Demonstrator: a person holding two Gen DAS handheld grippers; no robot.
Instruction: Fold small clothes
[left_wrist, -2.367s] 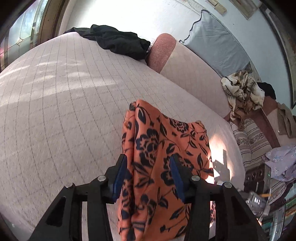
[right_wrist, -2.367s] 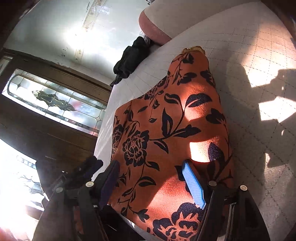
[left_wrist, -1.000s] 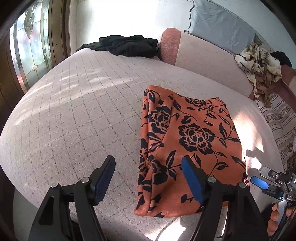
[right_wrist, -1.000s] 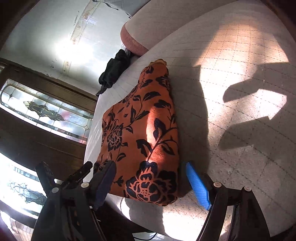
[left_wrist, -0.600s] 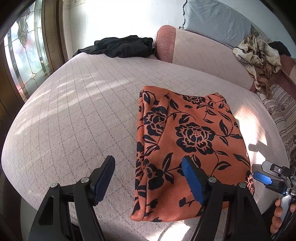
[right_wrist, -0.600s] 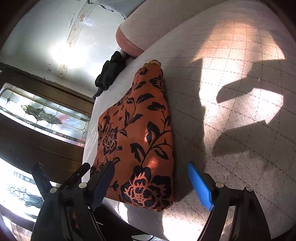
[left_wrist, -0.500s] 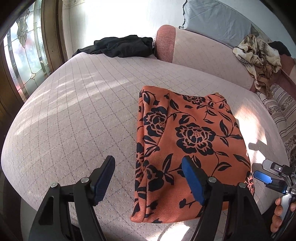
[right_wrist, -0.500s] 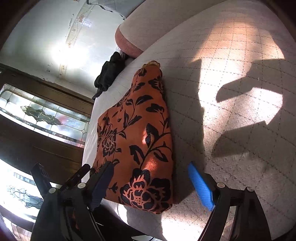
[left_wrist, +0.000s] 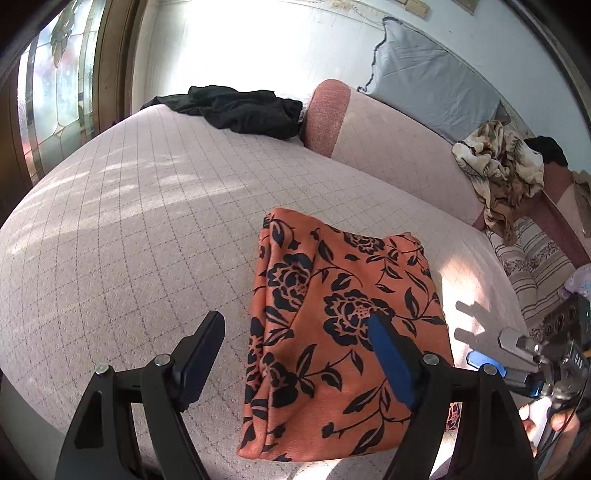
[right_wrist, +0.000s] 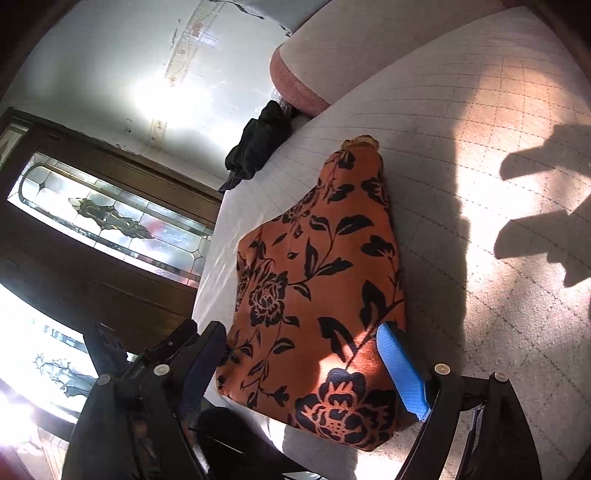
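An orange garment with a black flower print (left_wrist: 340, 325) lies folded into a long stack on the quilted pink bed (left_wrist: 129, 229). My left gripper (left_wrist: 295, 354) is open and empty, hovering over the garment's near left edge. My right gripper (right_wrist: 303, 365) is open and empty over the garment's (right_wrist: 317, 280) near end, with its blue pad (right_wrist: 402, 373) above the right edge. The right gripper also shows in the left wrist view (left_wrist: 513, 354), low at the right.
A black garment (left_wrist: 240, 110) lies at the bed's far corner, beside a pink bolster (left_wrist: 328, 114). A grey pillow (left_wrist: 428, 77) and a beige patterned cloth (left_wrist: 498, 166) rest at the back right. A stained-glass window (right_wrist: 110, 221) stands at the left.
Both grippers, which had let go of the garment and drawn back, have moved forward again over its near end. The garment lies still.
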